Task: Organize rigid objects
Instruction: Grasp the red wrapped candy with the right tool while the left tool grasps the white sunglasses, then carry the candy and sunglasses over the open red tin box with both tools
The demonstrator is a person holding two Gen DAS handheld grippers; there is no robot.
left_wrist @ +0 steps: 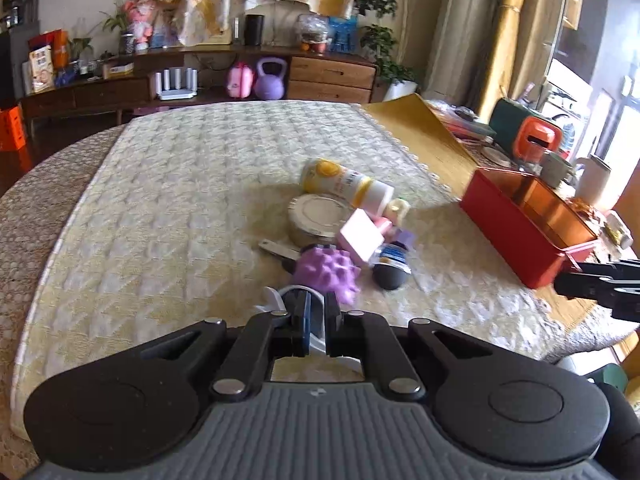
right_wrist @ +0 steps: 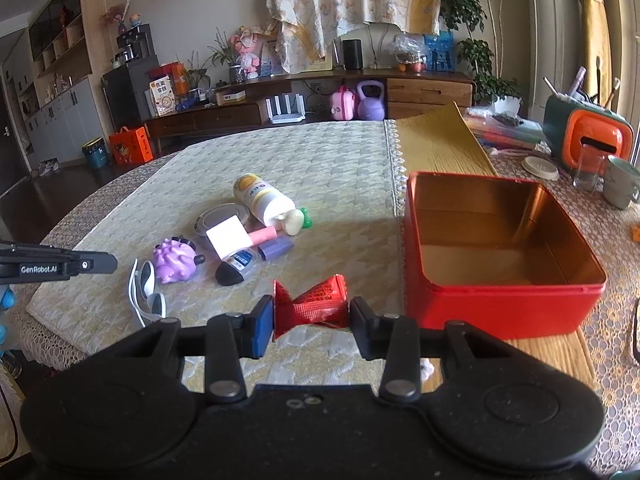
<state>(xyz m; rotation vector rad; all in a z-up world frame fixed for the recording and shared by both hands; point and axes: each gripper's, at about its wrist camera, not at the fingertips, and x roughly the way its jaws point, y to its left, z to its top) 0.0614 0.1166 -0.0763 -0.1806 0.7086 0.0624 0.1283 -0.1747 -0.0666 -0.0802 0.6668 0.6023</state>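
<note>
red crinkled foil sachet: sitting between the jaws of the right gripper, pads touching both ends, just left of the empty red rectangular tin; lifting it over the near rim looks best. left wrist view: left gripper hovering near the white-framed sunglasses, jaws narrowly parted around a white arm; whether clamped, cannot tell. open quilted cloth lying leftward.

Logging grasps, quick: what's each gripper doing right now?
Left gripper: jaws nearly shut around the white sunglasses.
Right gripper: jaws shut on the red candy wrapper.
</note>
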